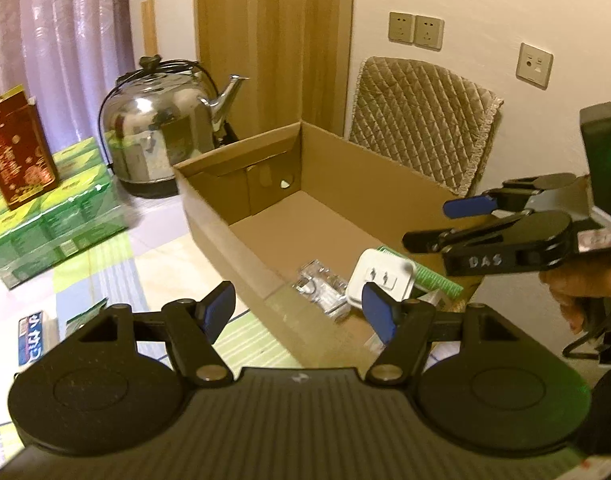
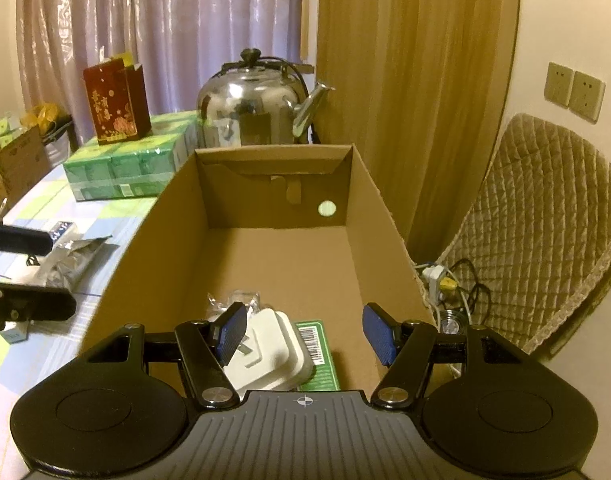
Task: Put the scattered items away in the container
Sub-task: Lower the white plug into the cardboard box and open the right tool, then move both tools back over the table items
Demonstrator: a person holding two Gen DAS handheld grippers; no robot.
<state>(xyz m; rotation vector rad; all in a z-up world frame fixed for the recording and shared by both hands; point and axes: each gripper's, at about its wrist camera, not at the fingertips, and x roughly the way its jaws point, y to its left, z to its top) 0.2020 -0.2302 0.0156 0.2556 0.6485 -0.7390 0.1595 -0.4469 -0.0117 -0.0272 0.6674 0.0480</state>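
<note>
Right gripper [image 2: 304,335] over cardboard box [image 2: 161,216], fingers spread, empty: socket plate [image 2: 275,346] lies inside. Left gripper [image 1: 299,310] fingers apart, empty; foil packet [image 2: 71,258] on bench [image 2: 33,208] likely next.

Checked tablecloth [image 1: 105,256]; cardboard box [image 1: 241,200], kettle [image 1: 161,136], green cartons [image 1: 53,220]

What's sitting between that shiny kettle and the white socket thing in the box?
In the right wrist view, only the bare cardboard floor and far wall of the box lie between the kettle and the white socket.
</note>
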